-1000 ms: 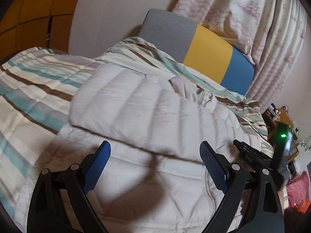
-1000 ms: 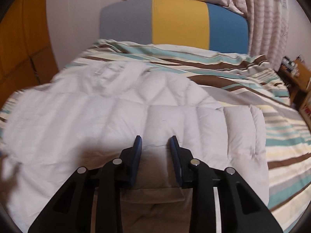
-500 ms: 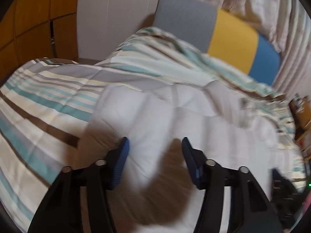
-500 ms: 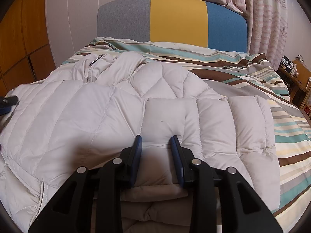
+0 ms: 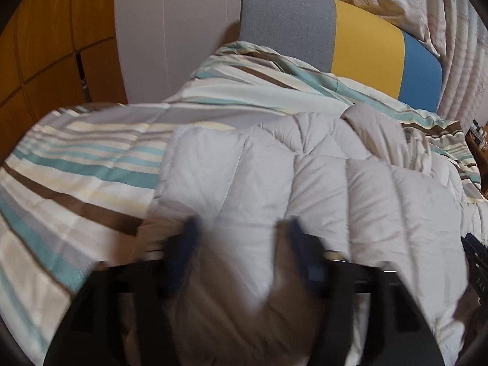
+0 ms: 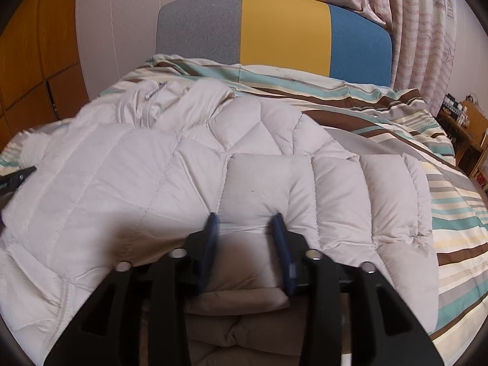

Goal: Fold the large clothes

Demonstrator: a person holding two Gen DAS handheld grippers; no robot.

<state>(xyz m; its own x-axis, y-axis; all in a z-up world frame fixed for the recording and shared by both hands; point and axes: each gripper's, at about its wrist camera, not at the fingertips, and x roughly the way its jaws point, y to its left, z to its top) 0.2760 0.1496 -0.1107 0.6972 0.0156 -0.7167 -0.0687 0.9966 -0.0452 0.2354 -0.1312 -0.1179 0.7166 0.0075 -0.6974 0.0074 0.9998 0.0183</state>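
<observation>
A pale quilted puffer jacket (image 5: 305, 189) lies spread on the striped bedspread, with its collar and zip toward the headboard. In the right wrist view the jacket (image 6: 170, 167) fills the middle, a folded panel on top near me. My left gripper (image 5: 241, 228) is open, its blurred blue pads either side of a fold at the jacket's near left edge. My right gripper (image 6: 245, 222) is shut on the folded jacket panel, which bulges between the blue pads. The left gripper's tip (image 6: 18, 177) shows at the left edge of the right wrist view.
The striped bedspread (image 5: 76, 177) covers the bed. A grey, yellow and blue headboard (image 6: 274, 30) stands at the far end, patterned curtains (image 6: 427, 30) behind it. Wooden panels (image 5: 45, 45) line the left wall. A cluttered wooden side table (image 6: 463, 128) stands right.
My left gripper has dropped to the jacket's near left edge and its jaws have narrowed from wide open. The jacket's left side now lies folded flat. My right gripper has kept its grip.
</observation>
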